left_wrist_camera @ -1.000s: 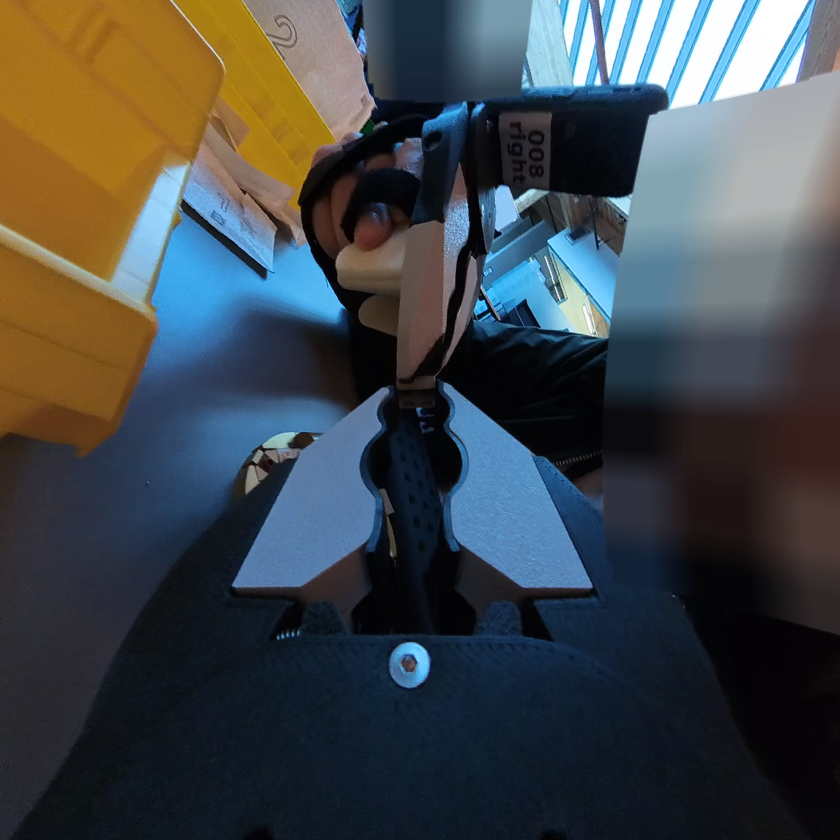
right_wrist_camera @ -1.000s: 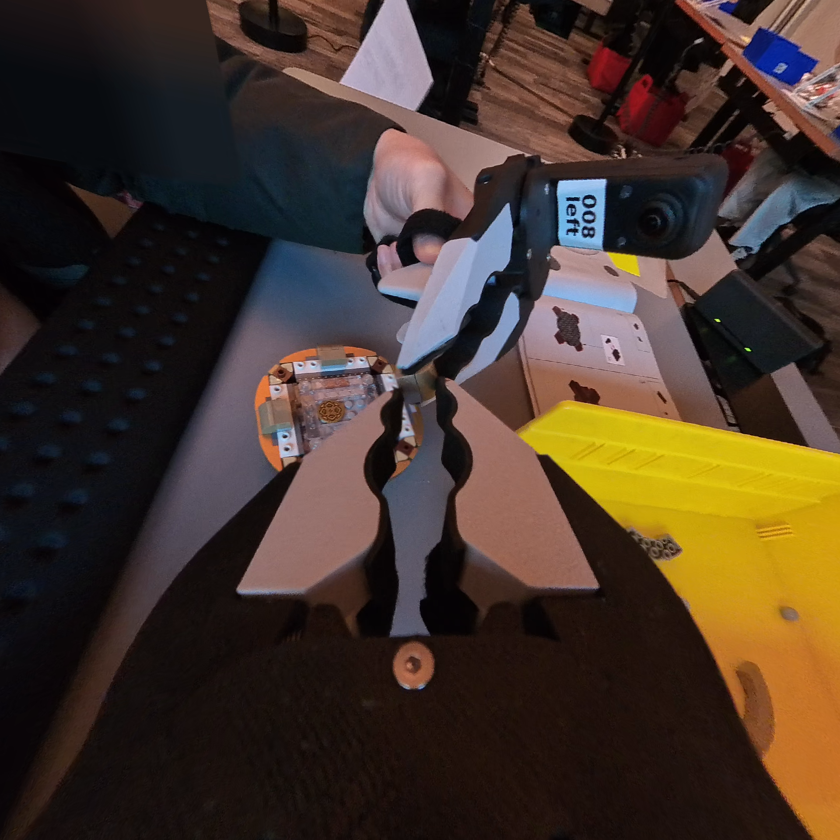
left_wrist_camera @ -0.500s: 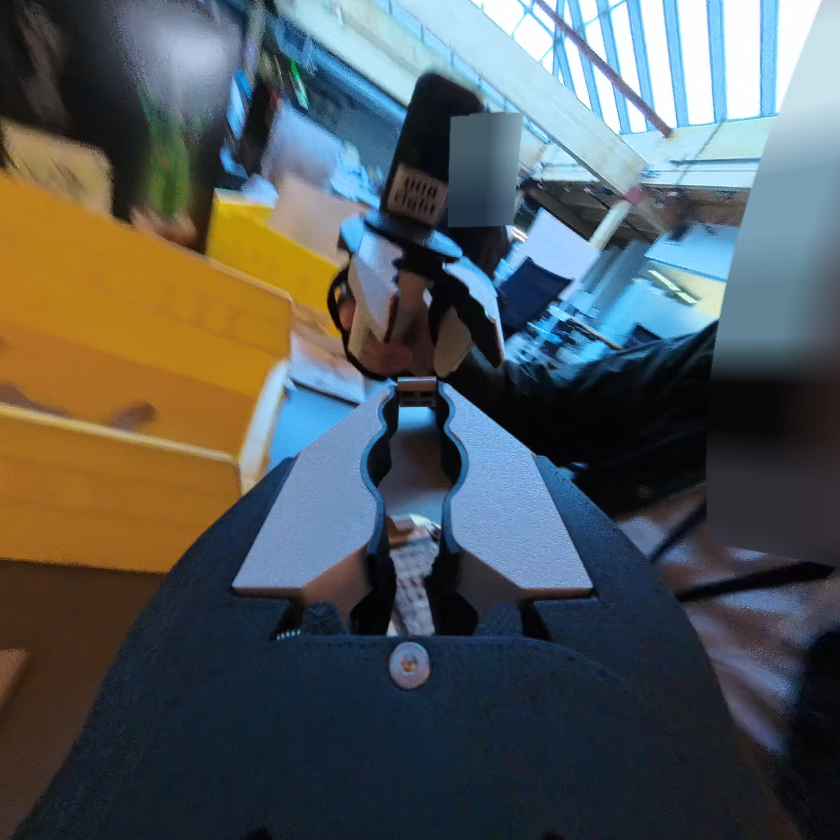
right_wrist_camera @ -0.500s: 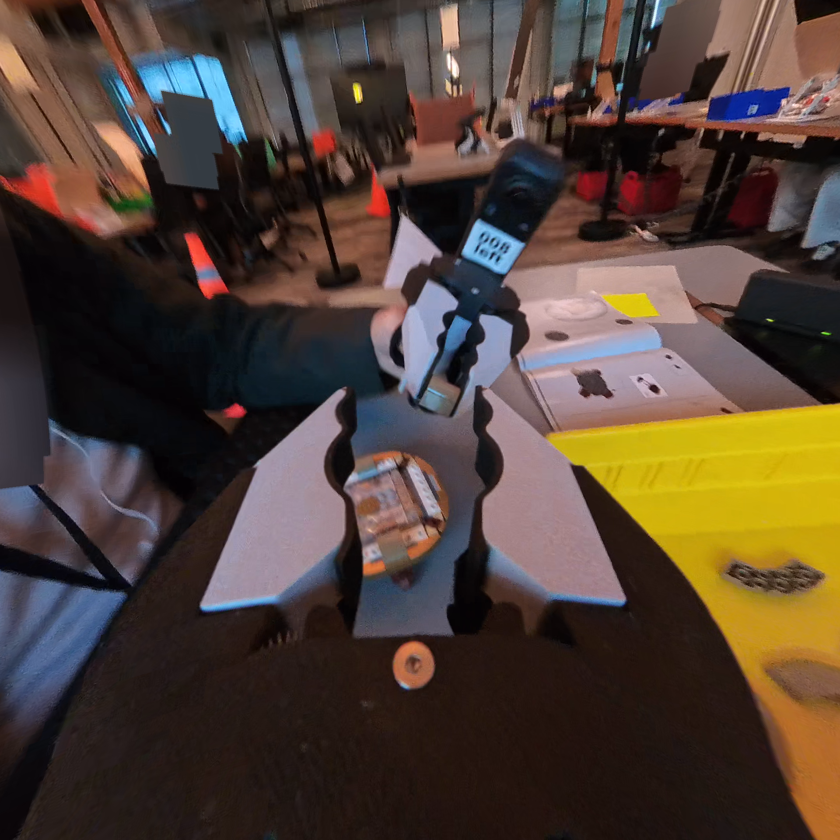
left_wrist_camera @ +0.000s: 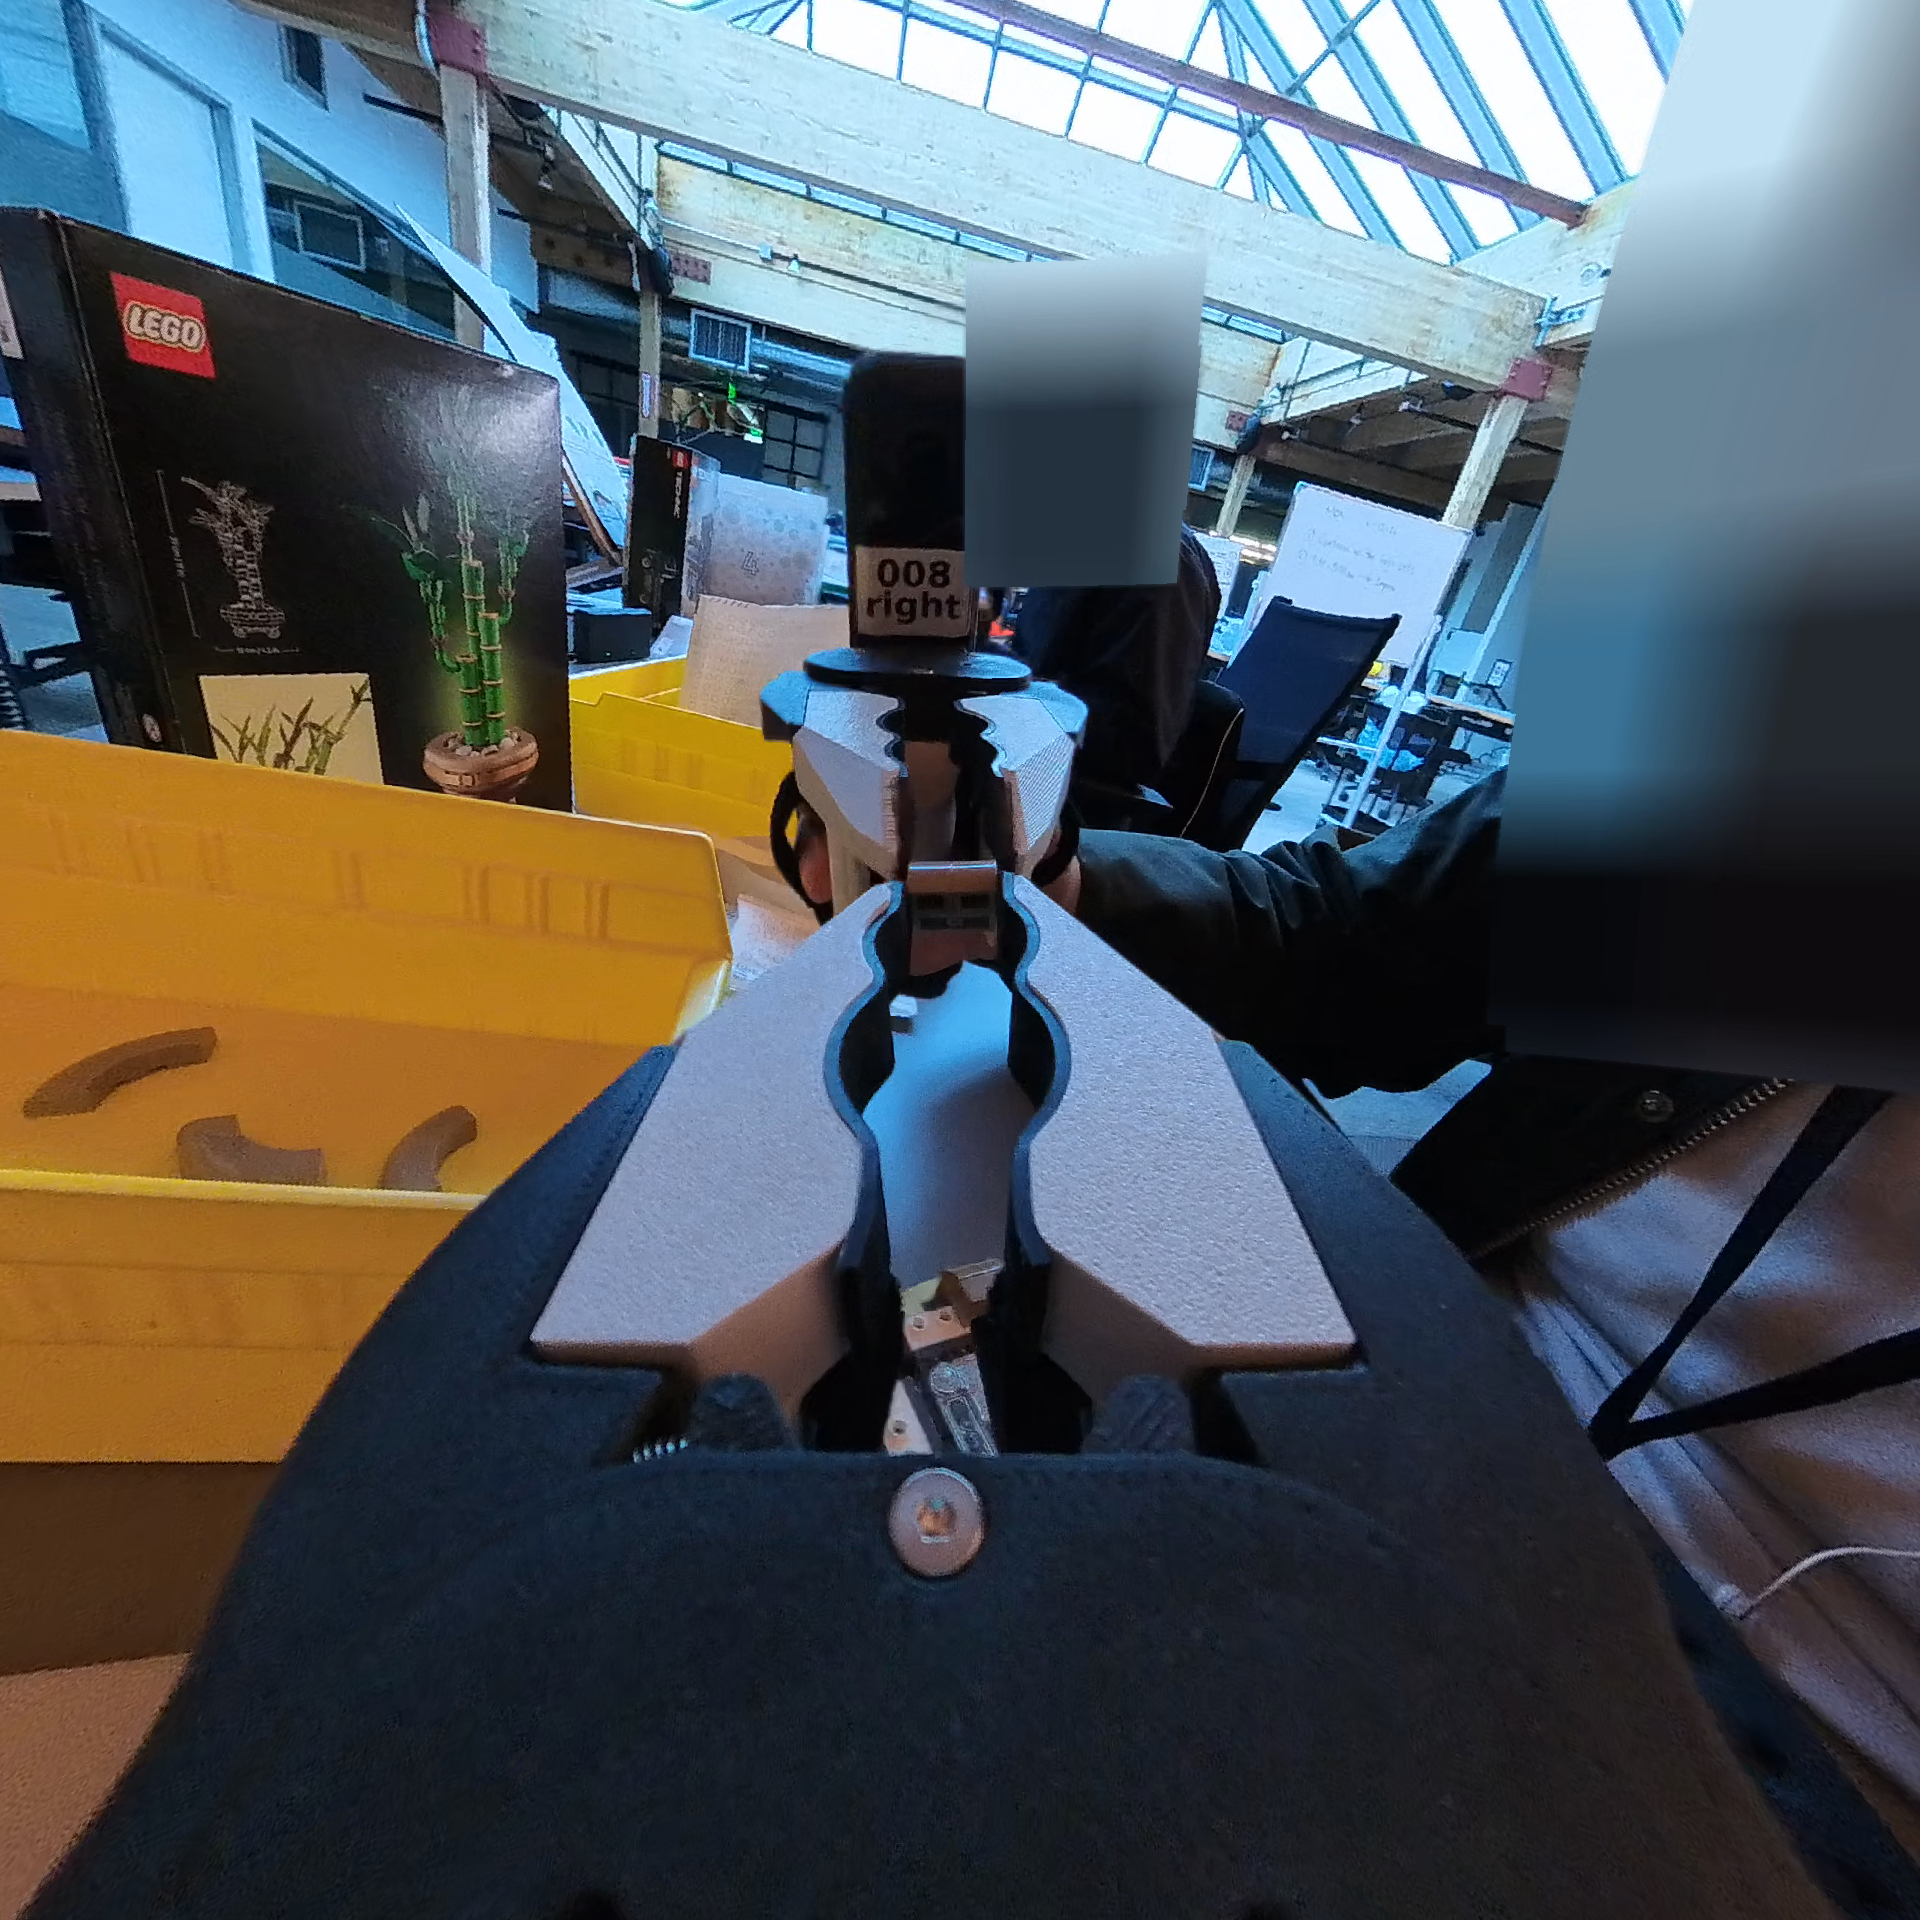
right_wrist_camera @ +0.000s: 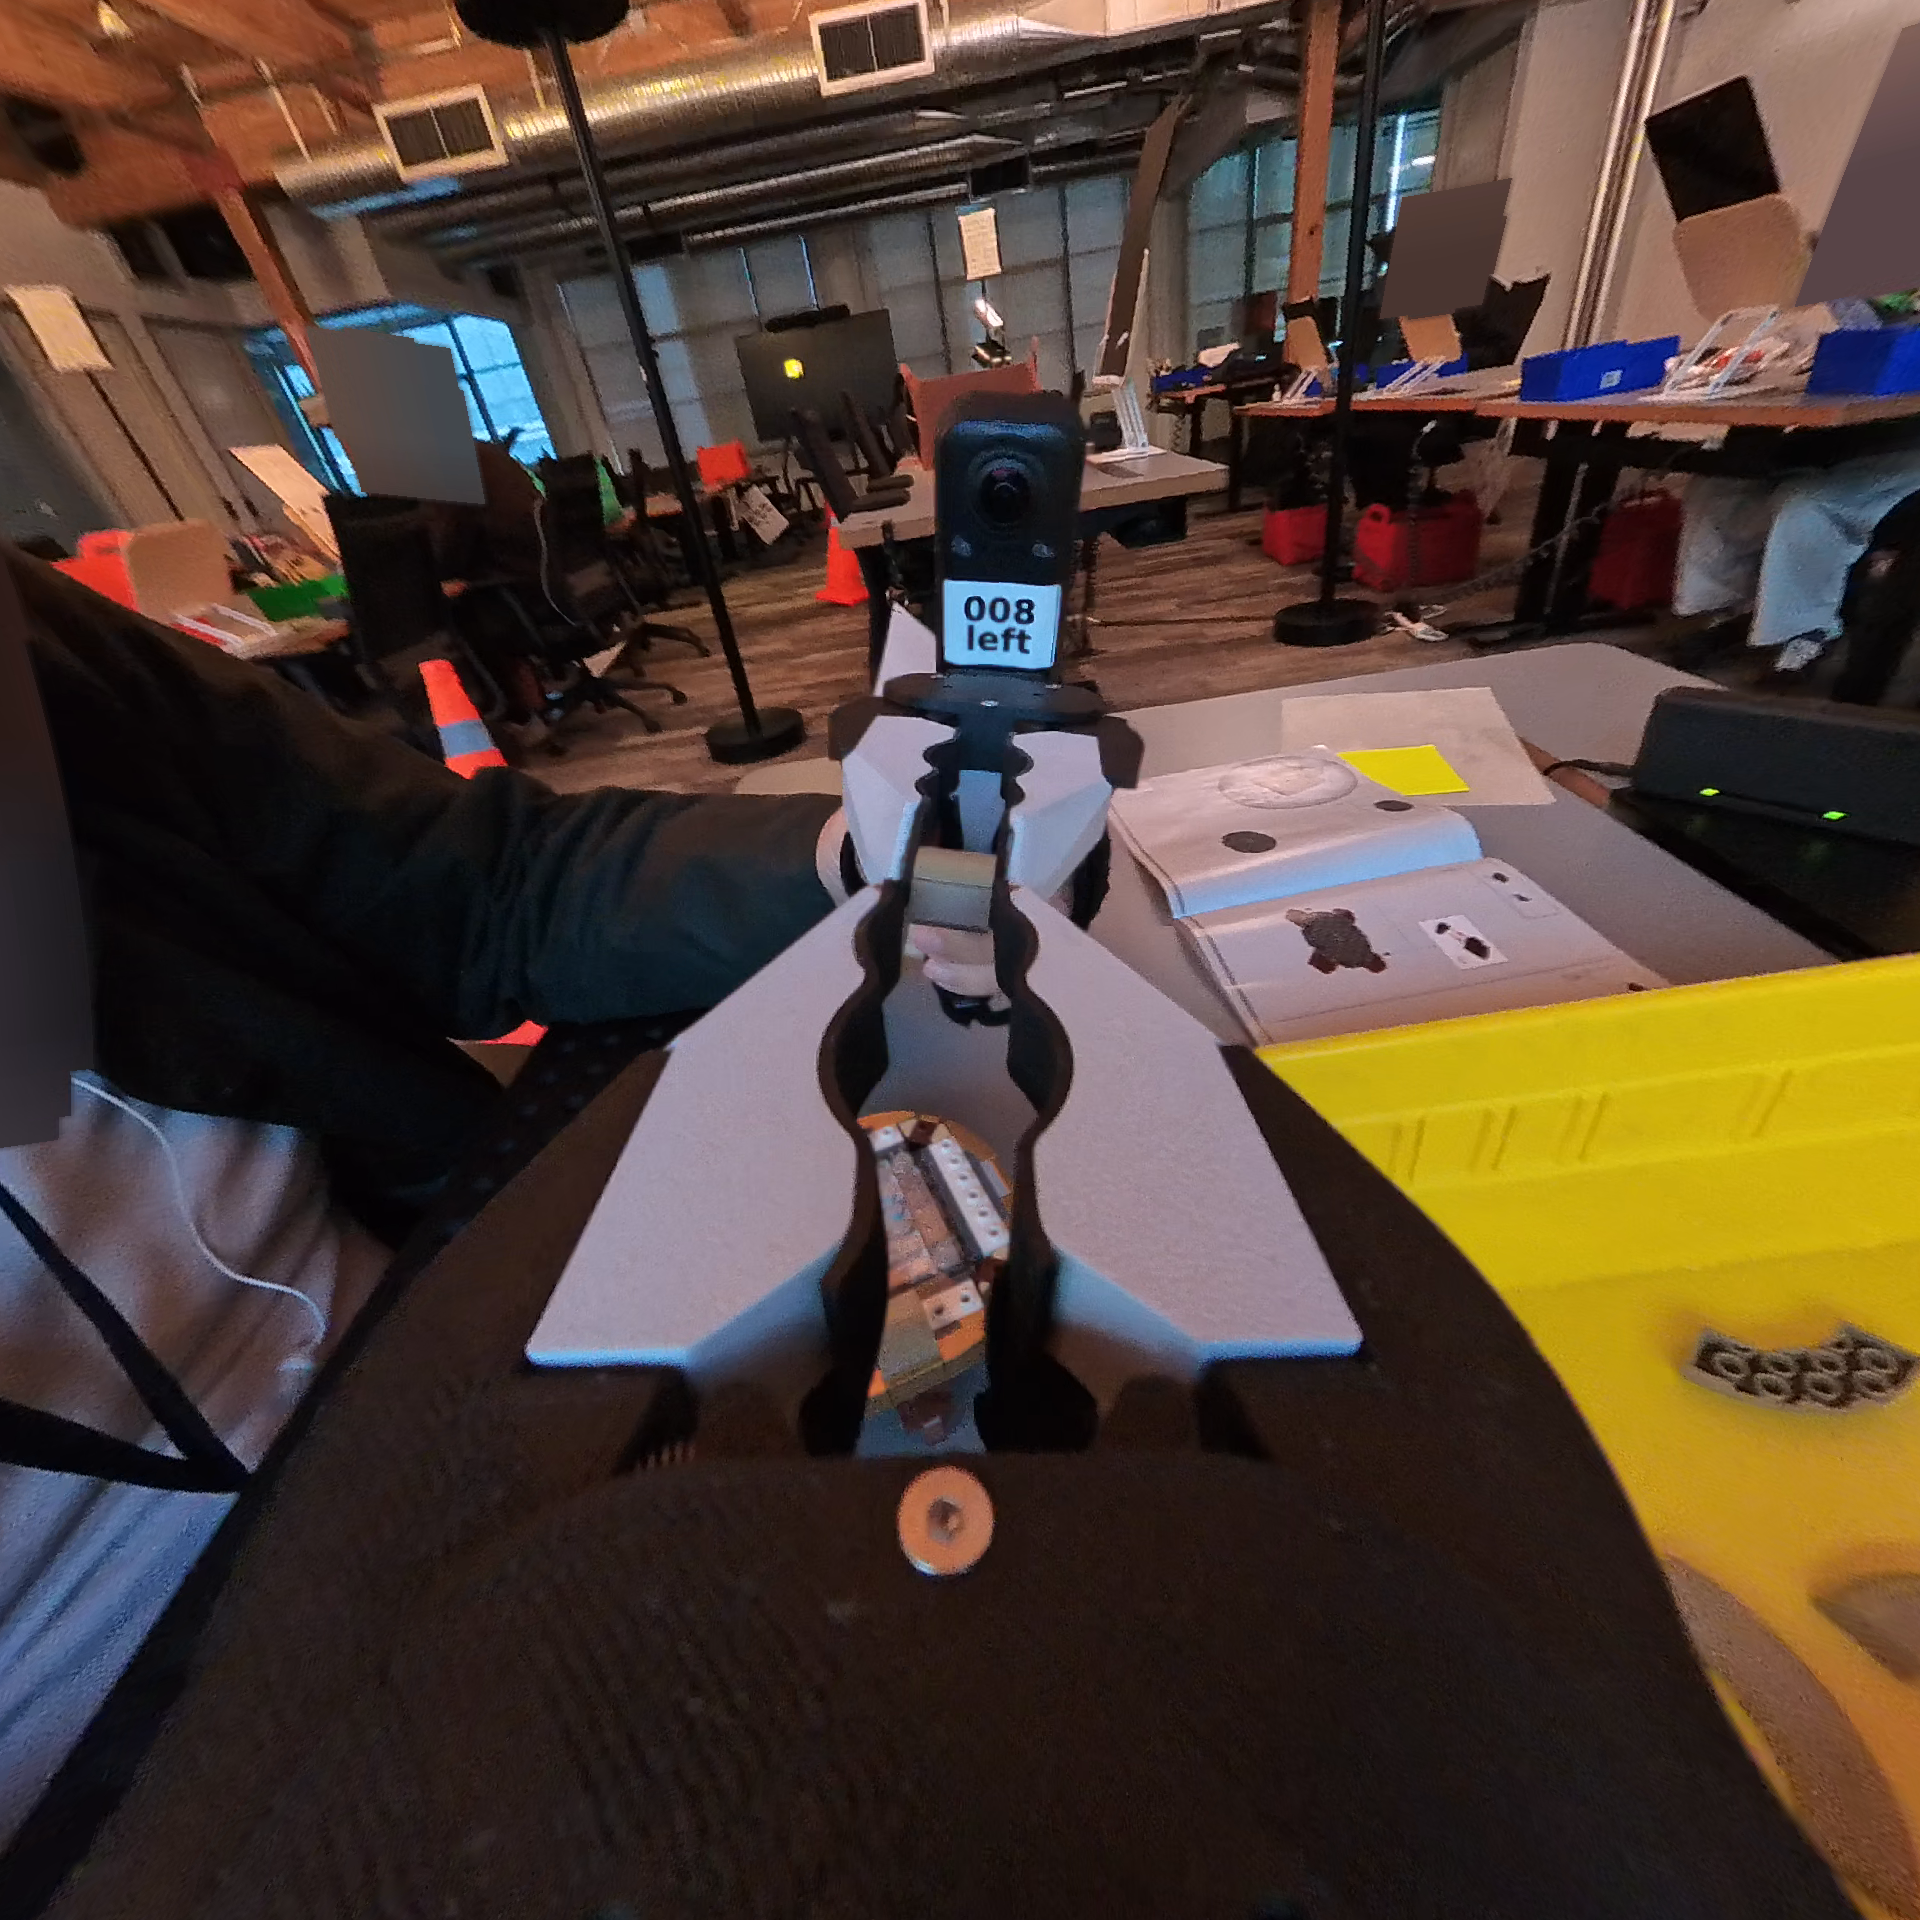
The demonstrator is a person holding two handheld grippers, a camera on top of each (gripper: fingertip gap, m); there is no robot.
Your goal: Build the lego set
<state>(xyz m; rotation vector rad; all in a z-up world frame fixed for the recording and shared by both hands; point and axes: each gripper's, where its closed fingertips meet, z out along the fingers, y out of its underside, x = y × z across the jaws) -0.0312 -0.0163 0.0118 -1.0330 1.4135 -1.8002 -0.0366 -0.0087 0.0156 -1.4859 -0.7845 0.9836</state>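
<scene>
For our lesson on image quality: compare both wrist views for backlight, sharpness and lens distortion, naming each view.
Left wrist view: bright skylight backlights the scene, leaving the left tool and sleeve dark, yet the small brick is sharp. Right wrist view: even indoor light, a crisp booklet, but the yellow bin blurs near the edge; straight poles bow in the wide-angle lens.

Orange traffic cone (right_wrist_camera: 457,717) on floor behind the tabletop (right_wrist_camera: 1621,831); black box with green lights (right_wrist_camera: 1777,764) at its far right; yellow sticky note (right_wrist_camera: 1403,771) on a paper sheet; whiteboard (left_wrist_camera: 1361,571) in background.
</scene>
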